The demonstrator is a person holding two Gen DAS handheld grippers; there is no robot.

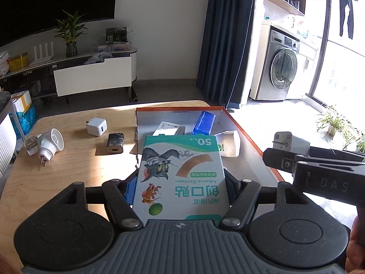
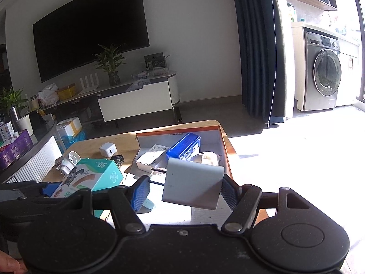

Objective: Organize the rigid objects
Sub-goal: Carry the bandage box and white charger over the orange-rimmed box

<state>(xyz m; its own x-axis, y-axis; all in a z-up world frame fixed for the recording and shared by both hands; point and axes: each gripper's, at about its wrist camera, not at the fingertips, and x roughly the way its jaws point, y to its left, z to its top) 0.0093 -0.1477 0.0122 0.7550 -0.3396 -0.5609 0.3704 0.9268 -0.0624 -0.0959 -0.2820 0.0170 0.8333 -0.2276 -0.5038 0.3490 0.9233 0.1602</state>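
Observation:
My left gripper (image 1: 180,182) is shut on a teal-and-white adhesive bandage box (image 1: 180,171) printed with a cartoon cat and mouse. It holds the box above the near edge of an orange-rimmed cardboard tray (image 1: 251,141). From the right wrist view the same bandage box (image 2: 98,173) appears at the left. My right gripper (image 2: 186,189) is shut on a white charger block (image 2: 194,185), its prongs pointing at the left pad, over the tray (image 2: 224,146). Inside the tray lie a blue case (image 2: 184,147), a white packet (image 2: 151,156) and a white round plug (image 2: 206,158).
On the wooden table (image 1: 68,171) left of the tray lie a white USB charger (image 1: 97,126), a black charger (image 1: 116,142) and a white plug-in lamp (image 1: 51,142). Beyond the table stand a TV cabinet, a dark curtain and a washing machine.

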